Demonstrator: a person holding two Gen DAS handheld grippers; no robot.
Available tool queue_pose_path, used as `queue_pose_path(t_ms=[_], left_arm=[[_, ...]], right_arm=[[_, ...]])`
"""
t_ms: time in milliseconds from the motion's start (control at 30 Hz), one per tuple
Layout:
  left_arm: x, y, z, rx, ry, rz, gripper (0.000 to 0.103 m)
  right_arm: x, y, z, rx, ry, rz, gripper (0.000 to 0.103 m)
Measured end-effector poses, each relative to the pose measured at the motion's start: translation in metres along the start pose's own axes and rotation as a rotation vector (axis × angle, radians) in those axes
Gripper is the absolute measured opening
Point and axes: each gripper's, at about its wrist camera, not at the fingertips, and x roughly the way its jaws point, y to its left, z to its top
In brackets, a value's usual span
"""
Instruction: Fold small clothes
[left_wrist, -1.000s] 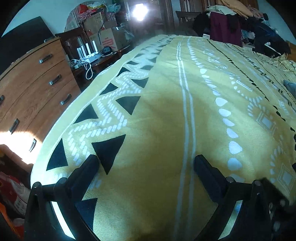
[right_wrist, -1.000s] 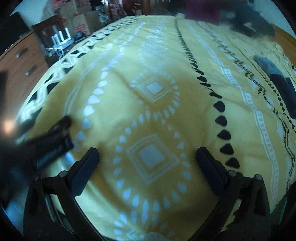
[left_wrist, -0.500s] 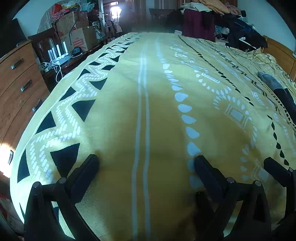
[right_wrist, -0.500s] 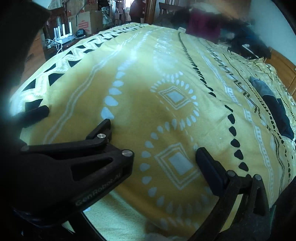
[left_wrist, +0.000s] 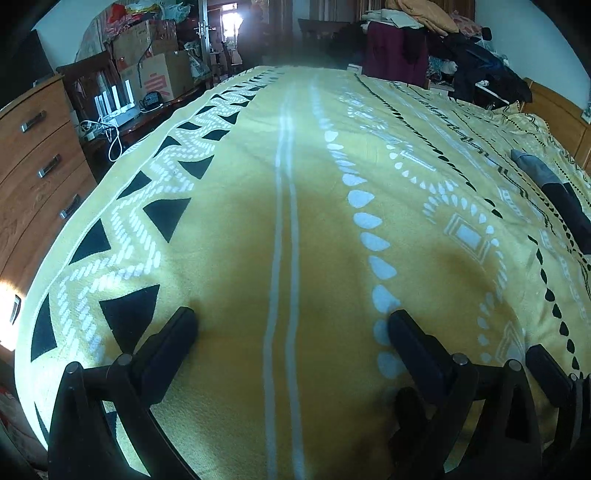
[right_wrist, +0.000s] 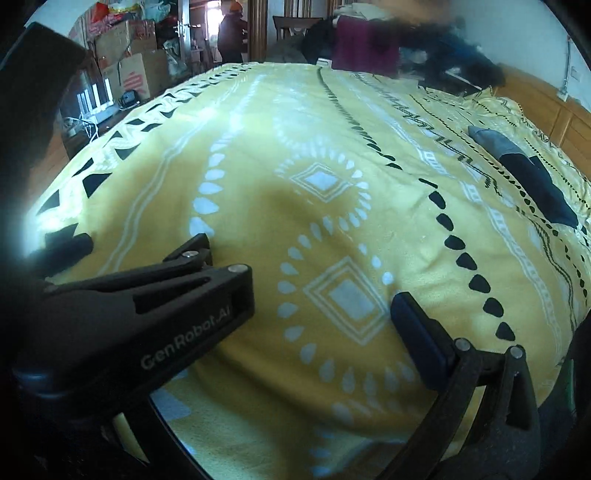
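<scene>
A small dark garment (left_wrist: 554, 192), grey at its far end and navy or black nearer, lies flat on the yellow blanket (left_wrist: 229, 258) toward the right side of the bed, close to the wooden bed frame (left_wrist: 554, 99). It is well apart from both grippers, and nothing touches it. From the right wrist view the same garment (right_wrist: 524, 173) sits off to the upper right, beyond a row of black teardrop marks in the blanket's pattern.

The left gripper (left_wrist: 291, 328) hovers low over the near end of the blanket with its jaws spread wide and nothing between them; a pair of pale stripes runs up the blanket between its fingers. The right gripper (right_wrist: 295, 306) is just beside it on the right, also spread wide and empty, above a white diamond motif. In the right wrist view the left gripper's body crosses in front of the right gripper's left finger, so only the right finger (right_wrist: 417, 332) shows clearly.

To the left of the bed stands a wooden chest of drawers (left_wrist: 33, 155), and beyond it a low dark table with a white router and cables (left_wrist: 114, 110). Cardboard boxes (left_wrist: 155, 70) are stacked behind that. At the far end, heaped clothes (left_wrist: 424, 26) cover a maroon piece of furniture. A person (right_wrist: 231, 33) stands in the distant doorway.
</scene>
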Motion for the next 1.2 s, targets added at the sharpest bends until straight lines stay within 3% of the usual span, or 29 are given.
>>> queue_pose_path(t_ms=[1200], left_arm=[[-0.0017, -0.0051, 0.0010, 0.019, -0.005, 0.018, 0.103]], right_arm=[[0.0018, -0.0027, 0.0007, -0.009, -0.001, 0.009, 0.103]])
